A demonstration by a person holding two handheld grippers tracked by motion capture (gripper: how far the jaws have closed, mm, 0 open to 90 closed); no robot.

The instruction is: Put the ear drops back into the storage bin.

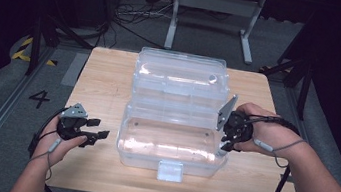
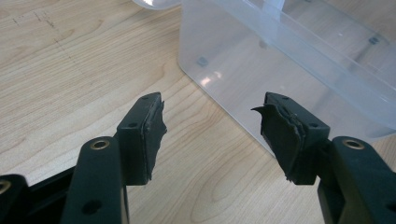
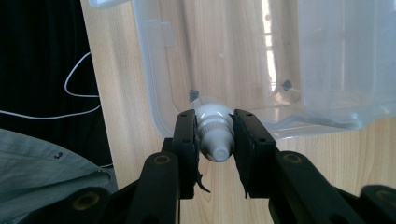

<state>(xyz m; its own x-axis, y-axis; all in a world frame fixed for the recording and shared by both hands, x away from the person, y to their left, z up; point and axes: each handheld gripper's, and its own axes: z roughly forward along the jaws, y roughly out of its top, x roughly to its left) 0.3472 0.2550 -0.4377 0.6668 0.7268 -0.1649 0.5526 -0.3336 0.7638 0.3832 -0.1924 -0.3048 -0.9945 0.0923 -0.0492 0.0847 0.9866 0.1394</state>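
Note:
A clear plastic storage box stands open in the middle of the wooden table, its lid folded back behind it. My right gripper hangs at the box's right end, shut on a small white bottle. In the right gripper view the bottle's nozzle points back between the jaws, just over the box's rim. My left gripper rests low to the left of the box, open, with nothing between its fingers. In the left gripper view my left gripper points at the box's near corner.
A white latch sticks out from the box's front wall near the table's front edge. Bare tabletop lies left and right of the box. Beyond the table are floor cables and a white frame stand.

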